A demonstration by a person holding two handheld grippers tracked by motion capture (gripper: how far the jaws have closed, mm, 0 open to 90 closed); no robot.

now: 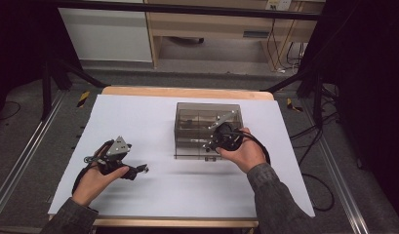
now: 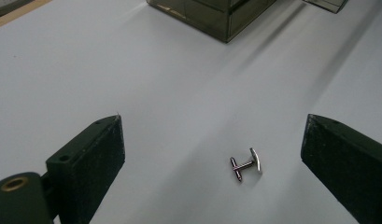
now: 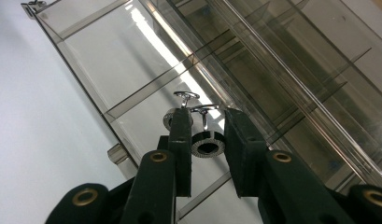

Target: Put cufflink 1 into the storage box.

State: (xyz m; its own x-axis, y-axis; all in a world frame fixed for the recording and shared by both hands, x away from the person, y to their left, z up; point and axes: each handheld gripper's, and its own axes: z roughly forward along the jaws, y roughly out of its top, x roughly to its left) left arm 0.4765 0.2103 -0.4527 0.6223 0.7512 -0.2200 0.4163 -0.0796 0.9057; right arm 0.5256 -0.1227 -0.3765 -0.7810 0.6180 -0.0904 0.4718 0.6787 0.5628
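Observation:
A smoked clear organiser box (image 1: pixel 199 114) with divided compartments (image 3: pixel 132 51) stands at the table's middle. My right gripper (image 3: pixel 208 115) hangs over its near compartments (image 1: pixel 212 145), shut on a round, knurled cufflink (image 3: pixel 208 143) whose post points away from me. A second cufflink (image 3: pixel 169 120) lies in the compartment just beyond, half hidden by the left jaw. My left gripper (image 2: pixel 212 123) rests low over the table at the left (image 1: pixel 140 169), open wide. A small silver cufflink (image 2: pixel 247 164) lies on the white surface between its jaws, nearer the right one and touching neither.
White paper (image 1: pixel 138 122) covers the wooden table (image 1: pixel 187 91). The box's corner (image 2: pixel 216 18) lies ahead of the left gripper. Dark frame legs (image 1: pixel 55 83) and cables (image 1: pixel 314 141) stand beyond the table's edges.

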